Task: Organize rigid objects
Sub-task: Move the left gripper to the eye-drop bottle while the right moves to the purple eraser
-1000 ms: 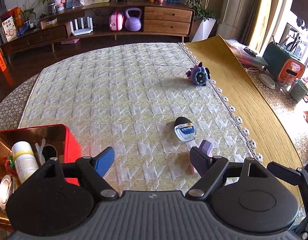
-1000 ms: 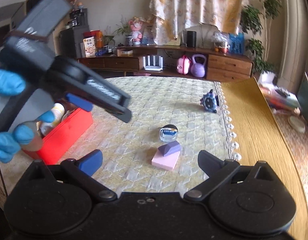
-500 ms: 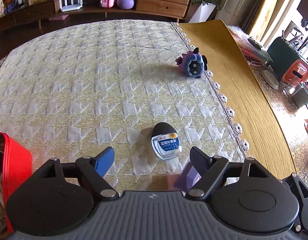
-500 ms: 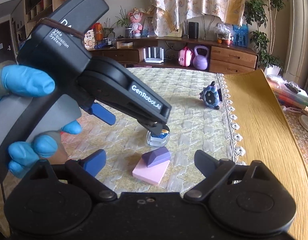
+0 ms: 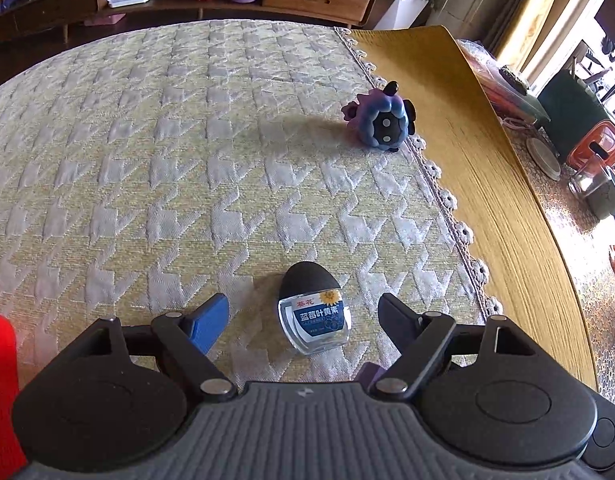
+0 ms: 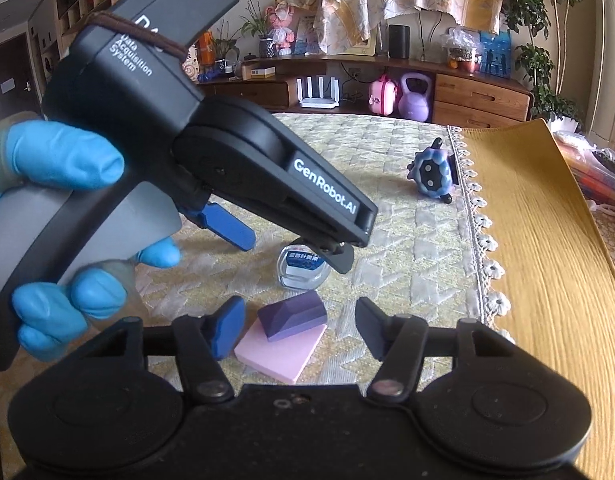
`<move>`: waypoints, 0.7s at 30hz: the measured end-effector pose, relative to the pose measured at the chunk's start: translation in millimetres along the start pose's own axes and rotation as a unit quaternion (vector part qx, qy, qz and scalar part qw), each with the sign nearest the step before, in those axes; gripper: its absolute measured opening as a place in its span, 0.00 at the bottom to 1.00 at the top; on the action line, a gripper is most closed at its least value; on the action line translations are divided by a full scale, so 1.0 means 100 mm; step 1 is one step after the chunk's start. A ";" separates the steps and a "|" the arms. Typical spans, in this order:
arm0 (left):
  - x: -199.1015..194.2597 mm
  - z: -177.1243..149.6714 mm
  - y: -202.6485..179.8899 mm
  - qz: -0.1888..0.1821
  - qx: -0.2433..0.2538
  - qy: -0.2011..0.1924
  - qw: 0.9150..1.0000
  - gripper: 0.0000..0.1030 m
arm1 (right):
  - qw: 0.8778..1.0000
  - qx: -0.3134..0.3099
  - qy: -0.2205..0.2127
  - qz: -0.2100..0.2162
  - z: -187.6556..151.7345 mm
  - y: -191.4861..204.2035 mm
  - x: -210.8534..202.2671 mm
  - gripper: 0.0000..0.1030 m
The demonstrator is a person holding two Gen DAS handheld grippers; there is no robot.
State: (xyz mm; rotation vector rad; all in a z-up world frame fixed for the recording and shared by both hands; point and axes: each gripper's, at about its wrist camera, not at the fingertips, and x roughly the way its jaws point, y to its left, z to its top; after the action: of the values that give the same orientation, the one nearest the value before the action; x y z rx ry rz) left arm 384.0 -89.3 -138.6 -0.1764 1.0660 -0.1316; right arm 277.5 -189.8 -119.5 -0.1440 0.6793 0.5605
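Left gripper (image 5: pixel 303 316): spread, straddling bottle (image 5: pixel 314 314), set to pinch. Right gripper (image 6: pixel 297 326): closing, purple block (image 6: pixel 293 316) between pads, untouched, atop pink pad (image 6: pixel 281 350). Bench cloth (image 5: pixel 147 160) beneath.

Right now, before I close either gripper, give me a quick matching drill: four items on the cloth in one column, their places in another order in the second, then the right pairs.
Things:
1. clear bottle
2. purple block
3. blue round toy
4. pink pad

Places:
A. by the cloth's lace edge, far side
B. lying under the purple block
C. between the left gripper's open fingers
D. between the right gripper's closing fingers, on the pad

Pairs: 1-C, 2-D, 3-A, 4-B
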 end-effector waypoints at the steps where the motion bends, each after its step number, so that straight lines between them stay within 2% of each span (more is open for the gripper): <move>1: 0.01 -0.01 -0.02 0.002 0.004 -0.002 1.000 0.79 | 1.000 -0.001 -0.001 0.002 0.00 0.01 0.01 0.54; 7: 0.04 -0.05 -0.08 0.017 0.028 -0.014 0.999 0.68 | 1.000 0.001 0.002 0.009 -0.02 0.02 0.04 0.46; 10: 0.04 -0.05 -0.11 0.031 0.039 -0.021 0.999 0.56 | 1.000 0.003 0.009 0.005 -0.03 0.03 0.06 0.41; 13: 0.02 -0.07 -0.13 0.030 0.048 -0.028 0.998 0.40 | 1.000 0.008 0.008 0.005 -0.04 0.04 0.06 0.38; 21: -0.06 -0.10 -0.06 0.039 0.043 -0.036 0.998 0.39 | 1.000 0.011 0.005 -0.005 -0.04 0.04 0.00 0.38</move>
State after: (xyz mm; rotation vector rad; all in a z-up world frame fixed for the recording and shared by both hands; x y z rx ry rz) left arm 372.6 -95.2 -136.6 -0.0620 0.9915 -0.0988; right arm 273.2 -187.3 -122.0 -0.1291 0.6940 0.5437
